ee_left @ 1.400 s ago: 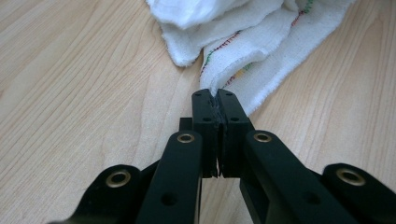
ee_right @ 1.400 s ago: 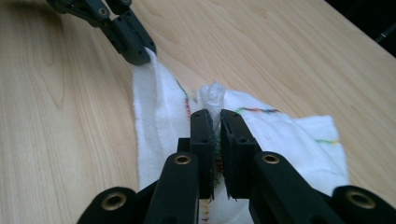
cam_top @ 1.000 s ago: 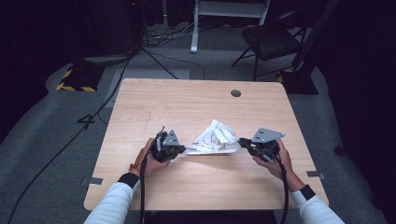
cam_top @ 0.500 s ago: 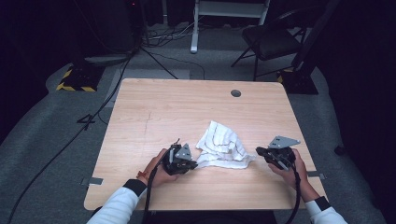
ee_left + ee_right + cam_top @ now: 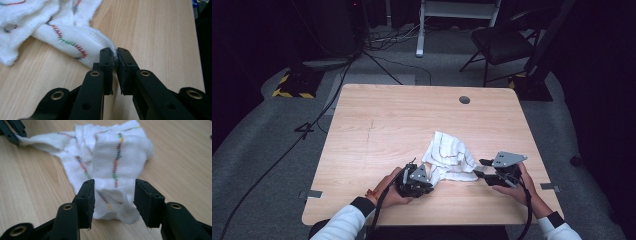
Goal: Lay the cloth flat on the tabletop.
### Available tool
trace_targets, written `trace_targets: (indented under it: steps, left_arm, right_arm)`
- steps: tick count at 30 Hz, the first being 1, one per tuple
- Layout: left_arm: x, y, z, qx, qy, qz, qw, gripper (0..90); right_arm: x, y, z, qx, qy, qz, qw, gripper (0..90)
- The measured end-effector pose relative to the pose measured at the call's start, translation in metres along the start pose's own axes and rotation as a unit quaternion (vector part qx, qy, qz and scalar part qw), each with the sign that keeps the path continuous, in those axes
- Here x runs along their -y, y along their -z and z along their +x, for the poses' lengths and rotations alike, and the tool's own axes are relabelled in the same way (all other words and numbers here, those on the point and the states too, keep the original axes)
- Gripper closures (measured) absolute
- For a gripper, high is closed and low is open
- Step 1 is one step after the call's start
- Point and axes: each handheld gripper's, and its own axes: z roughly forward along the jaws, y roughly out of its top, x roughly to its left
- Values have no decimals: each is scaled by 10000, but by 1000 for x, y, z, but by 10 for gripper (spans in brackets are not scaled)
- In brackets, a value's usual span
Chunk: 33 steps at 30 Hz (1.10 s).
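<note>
A white cloth point(image 5: 449, 155) with coloured stitching lies bunched on the wooden table point(image 5: 387, 125), near its front edge. My left gripper point(image 5: 432, 177) sits at the cloth's left end. In the left gripper view, its jaws point(image 5: 115, 53) have just been opening a little, and a corner of the cloth point(image 5: 75, 40) is still pinched between the tips. My right gripper point(image 5: 479, 167) is at the cloth's right end. Its jaws point(image 5: 113, 185) have just been opening, and the cloth's edge point(image 5: 117, 162) lies loose between them, untouched. The left gripper point(image 5: 17, 136) shows far off in that view.
A round cable hole point(image 5: 464, 100) sits near the table's far edge. Beyond the table stand a black chair point(image 5: 499, 42), a white frame point(image 5: 419, 30) and a yellow-and-black striped block point(image 5: 292, 85). Cables cross the floor.
Both hands have moved toward the table's near edge, the left also rightward, dragging the cloth down flatter. The right jaws have opened and let go of the cloth.
</note>
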Motion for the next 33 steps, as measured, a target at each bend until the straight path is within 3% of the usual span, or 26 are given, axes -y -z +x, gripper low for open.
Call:
trace_targets:
  steps: [3, 6, 9, 12, 15, 17, 20, 24, 26, 28, 31, 33]
  left_arm:
    - [-1, 0, 0, -65, -4, -22, 10000, 703]
    - [-2, 5, 6, -292, 135, -164, 9993, 563]
    - [-4, 11, 14, -548, 316, -344, 9974, 402]
    - [-7, 18, 23, -749, 456, -471, 9950, 287]
    - [-12, 24, 34, -903, 599, -661, 9919, 241]
    - [-17, 23, 39, -1011, 549, -668, 9911, 239]
    - [-27, 15, 47, -1159, 264, -580, 9912, 247]
    - [-38, -3, 59, -1165, 77, -433, 9922, 290]
    - [-44, -16, 64, -1222, -58, -177, 9923, 328]
    - [-47, -25, 70, -1114, -34, -83, 9937, 332]
    - [-48, -32, 79, -950, -27, -34, 9955, 436]
    - [-47, -33, 84, -880, -50, -3, 9961, 586]
  right_arm:
    - [3, -8, 0, -27, 39, 157, 9999, 539]
    - [7, -12, -2, 114, 87, 314, 9994, 704]
    - [9, -9, -5, 209, 40, 275, 9994, 832]
    - [9, -5, -9, 300, -15, 222, 9993, 868]
    - [10, -2, -14, 452, -145, 178, 9987, 873]
    - [11, 1, -17, 550, -232, 158, 9981, 876]
    - [12, 2, -21, 678, -315, 116, 9971, 878]
    - [15, 3, -26, 797, -437, 151, 9958, 878]
    - [16, 3, -28, 811, -466, 159, 9955, 879]
    - [17, 3, -30, 843, -503, 169, 9950, 879]
    - [19, 3, -34, 891, -577, 181, 9942, 879]
    - [20, 3, -36, 912, -634, 179, 9936, 879]
